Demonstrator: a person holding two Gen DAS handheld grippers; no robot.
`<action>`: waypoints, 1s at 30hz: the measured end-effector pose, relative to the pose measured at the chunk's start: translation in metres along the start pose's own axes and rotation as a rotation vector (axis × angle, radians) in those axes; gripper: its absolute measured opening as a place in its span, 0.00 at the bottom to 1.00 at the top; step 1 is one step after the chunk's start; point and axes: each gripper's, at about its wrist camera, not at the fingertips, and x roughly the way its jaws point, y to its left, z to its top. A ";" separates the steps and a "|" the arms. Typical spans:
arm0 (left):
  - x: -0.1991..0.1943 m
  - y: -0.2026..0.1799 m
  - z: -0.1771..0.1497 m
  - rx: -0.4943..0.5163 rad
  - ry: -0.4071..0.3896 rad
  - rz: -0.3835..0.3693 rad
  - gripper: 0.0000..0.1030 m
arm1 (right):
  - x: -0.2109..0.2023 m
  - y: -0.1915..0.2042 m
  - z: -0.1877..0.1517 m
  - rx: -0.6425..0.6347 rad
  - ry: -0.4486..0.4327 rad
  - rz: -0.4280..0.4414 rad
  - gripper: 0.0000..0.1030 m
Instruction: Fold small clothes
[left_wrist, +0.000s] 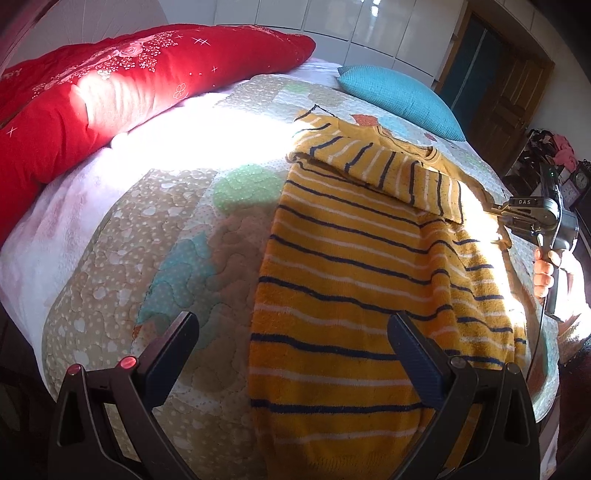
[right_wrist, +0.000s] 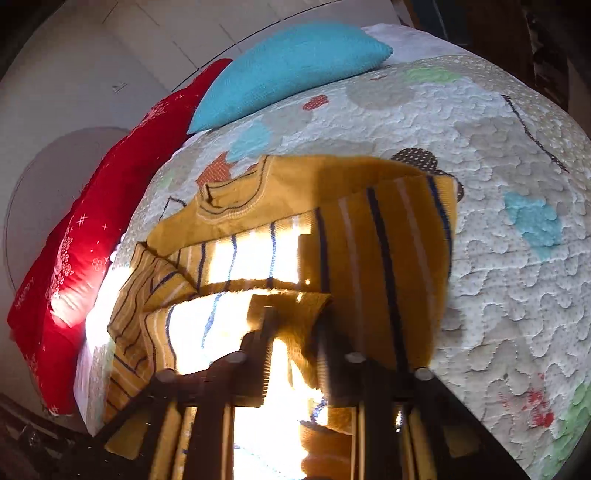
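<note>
Red pillow (left_wrist: 110, 96) and teal cushion (left_wrist: 399, 98) lie at the quilt's (left_wrist: 147, 258) far side. Striped yellow sweater (left_wrist: 351, 277) lies on the quilt: left gripper (left_wrist: 291, 354) hovers spread above its hem; right gripper (right_wrist: 291, 314) pinches its edge.

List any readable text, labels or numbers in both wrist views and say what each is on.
"DAS": small plate on the body of the right claw, seen from the left wrist view.
"...PY": white letters on the red pillow, cut off by the frame edge; rest unreadable.
Clock face at far right: numerals too small to read.
Striped yellow sweater: no text visible.
</note>
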 end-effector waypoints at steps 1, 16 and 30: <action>0.000 0.000 0.000 0.007 0.000 0.006 0.99 | -0.004 0.006 -0.001 -0.019 -0.018 0.010 0.08; 0.010 -0.004 0.002 0.025 0.014 0.003 0.99 | -0.049 -0.020 -0.001 -0.002 -0.213 -0.243 0.22; 0.026 -0.028 0.004 0.048 0.041 -0.032 0.99 | 0.087 0.135 0.012 -0.125 0.034 0.204 0.22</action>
